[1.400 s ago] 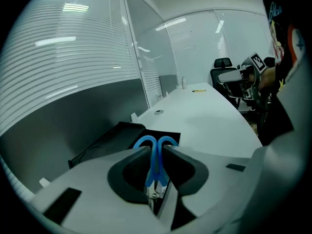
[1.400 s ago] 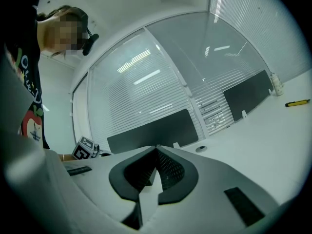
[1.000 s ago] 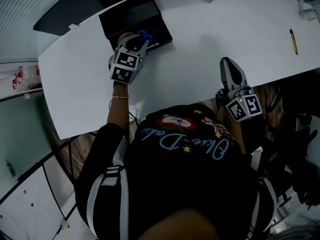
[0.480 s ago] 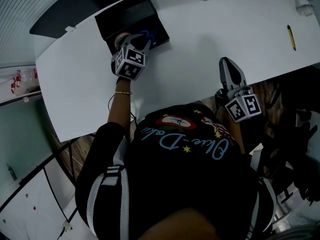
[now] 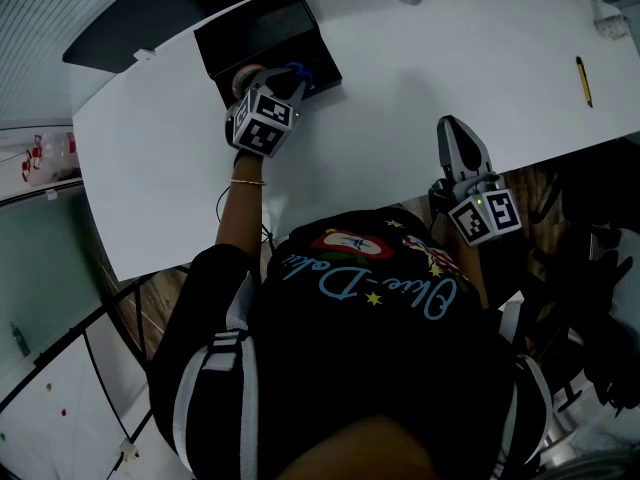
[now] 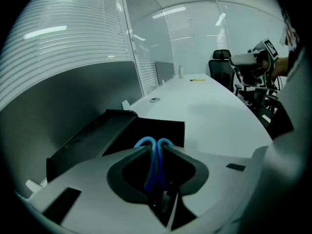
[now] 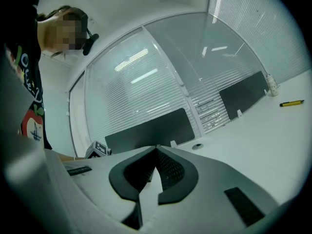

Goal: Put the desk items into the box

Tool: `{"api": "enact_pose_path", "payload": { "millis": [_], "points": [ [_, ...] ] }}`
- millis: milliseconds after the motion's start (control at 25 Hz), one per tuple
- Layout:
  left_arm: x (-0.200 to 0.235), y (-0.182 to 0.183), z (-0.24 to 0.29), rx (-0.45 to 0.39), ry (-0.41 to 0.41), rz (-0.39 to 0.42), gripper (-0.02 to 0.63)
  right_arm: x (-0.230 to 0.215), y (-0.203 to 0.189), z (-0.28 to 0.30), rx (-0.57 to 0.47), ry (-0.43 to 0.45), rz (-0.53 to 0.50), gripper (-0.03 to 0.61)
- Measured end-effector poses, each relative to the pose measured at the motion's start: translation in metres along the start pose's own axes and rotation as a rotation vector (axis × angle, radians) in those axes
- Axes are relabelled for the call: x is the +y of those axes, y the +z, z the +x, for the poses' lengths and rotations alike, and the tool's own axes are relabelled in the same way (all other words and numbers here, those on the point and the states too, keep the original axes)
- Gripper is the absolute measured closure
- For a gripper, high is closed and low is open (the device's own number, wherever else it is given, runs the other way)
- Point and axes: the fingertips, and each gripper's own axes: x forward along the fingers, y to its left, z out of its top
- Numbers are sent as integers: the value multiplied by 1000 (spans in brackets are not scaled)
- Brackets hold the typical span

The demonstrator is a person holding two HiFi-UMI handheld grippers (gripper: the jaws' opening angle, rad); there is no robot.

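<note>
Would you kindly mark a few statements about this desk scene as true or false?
1. The left gripper is shut on blue-handled scissors. True.
2. The scissors lie flat on the white desk. False: they are held in the fingers, at the black box.
3. The right gripper holds the yellow pencil. False: its fingers are shut on nothing; the pencil lies far off on the desk.
4. The black box sits on the desk. True.
</note>
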Motion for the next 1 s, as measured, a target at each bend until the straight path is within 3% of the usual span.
{"api": "enact_pose_path", "payload": {
  "millis": [480,680,880,1000],
  "points": [
    [4,2,-14,-32,10,-45,495,5,0,3,3,24,-6,561],
    [7,10,-34,-94,40,-85,495,11,0,7,6,50,-16,561],
    [13,12,-59,-159,119,-135,582,18,0,16,15,93,-27,561],
    [14,12,-75,-213,143,-143,588,22,-1,22,20,117,-26,561]
  ]
}}
